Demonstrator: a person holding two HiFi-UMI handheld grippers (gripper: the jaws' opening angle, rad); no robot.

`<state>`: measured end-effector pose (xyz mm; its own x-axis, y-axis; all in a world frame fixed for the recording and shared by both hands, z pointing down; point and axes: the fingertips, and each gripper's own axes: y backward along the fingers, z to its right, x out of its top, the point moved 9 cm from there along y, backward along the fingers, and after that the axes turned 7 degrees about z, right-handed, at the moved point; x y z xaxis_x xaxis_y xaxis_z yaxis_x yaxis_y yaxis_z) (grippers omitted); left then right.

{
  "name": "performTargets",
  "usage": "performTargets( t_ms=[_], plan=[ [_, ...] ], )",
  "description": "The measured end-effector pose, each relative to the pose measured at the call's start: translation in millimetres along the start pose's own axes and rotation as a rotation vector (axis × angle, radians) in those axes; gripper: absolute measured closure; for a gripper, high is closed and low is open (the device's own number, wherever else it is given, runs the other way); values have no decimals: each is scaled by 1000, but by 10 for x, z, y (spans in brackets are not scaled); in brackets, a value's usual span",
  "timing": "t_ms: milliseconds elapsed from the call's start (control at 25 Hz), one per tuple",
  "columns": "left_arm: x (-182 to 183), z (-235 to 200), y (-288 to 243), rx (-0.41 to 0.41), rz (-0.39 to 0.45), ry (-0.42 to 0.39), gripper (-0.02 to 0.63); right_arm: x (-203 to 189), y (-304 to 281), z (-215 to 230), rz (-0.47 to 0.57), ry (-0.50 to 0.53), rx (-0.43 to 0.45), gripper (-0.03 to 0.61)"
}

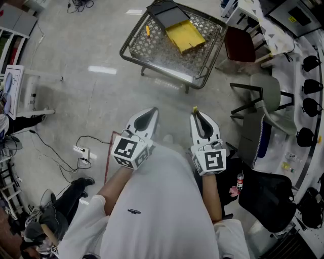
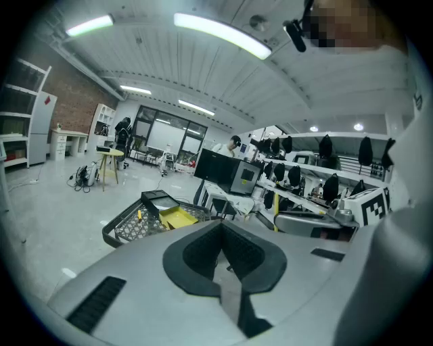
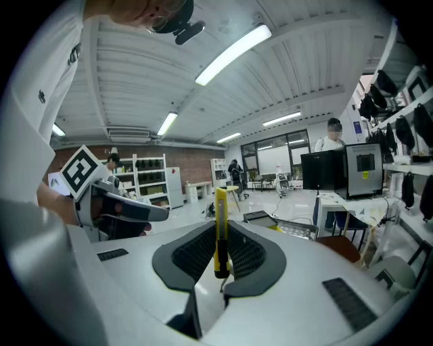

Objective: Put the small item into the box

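Note:
A yellow open box (image 1: 186, 36) lies on a wire-mesh table (image 1: 152, 63) across the floor, with a dark lid (image 1: 169, 15) beside it. A small yellow item (image 1: 147, 30) rests on the mesh to the left of the lid. I hold both grippers close to my body, well short of the table. My right gripper (image 1: 198, 114) is shut on a yellow utility knife (image 3: 220, 230), which stands upright between its jaws (image 3: 220, 255). My left gripper (image 1: 150, 112) is shut with nothing in it (image 2: 222, 236). The left gripper view shows the box (image 2: 177, 216) and table (image 2: 128, 230) ahead.
Grey and red chairs (image 1: 263, 109) and a desk with dark headsets (image 1: 309, 91) stand to the right. Cables and a power strip (image 1: 81, 150) lie on the floor at left. A person's legs (image 1: 76, 189) show at lower left. Open floor separates me from the table.

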<state>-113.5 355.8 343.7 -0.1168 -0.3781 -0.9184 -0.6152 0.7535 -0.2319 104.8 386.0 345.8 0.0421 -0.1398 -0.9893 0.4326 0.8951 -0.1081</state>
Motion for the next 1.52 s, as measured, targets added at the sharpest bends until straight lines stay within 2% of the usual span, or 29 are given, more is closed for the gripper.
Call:
performTargets(
  t_ms=[160, 440, 840, 1160, 1520],
  plan=[
    [-81, 357, 151, -49, 22, -7, 612, -9, 345, -85, 33, 18, -21, 532],
    [-167, 744, 407, -116, 70, -71, 612, -29, 784, -286, 73, 22, -61, 532],
    [-242, 802, 803, -88, 137, -53, 612, -34, 1157, -469, 78, -3, -69, 532],
    [-238, 699, 790, -75, 126, -35, 612, -16, 1021, -449, 70, -8, -55, 532],
    [-99, 432, 219, -87, 101, -14, 612, 45, 513, -98, 47, -8, -60, 532]
  ],
)
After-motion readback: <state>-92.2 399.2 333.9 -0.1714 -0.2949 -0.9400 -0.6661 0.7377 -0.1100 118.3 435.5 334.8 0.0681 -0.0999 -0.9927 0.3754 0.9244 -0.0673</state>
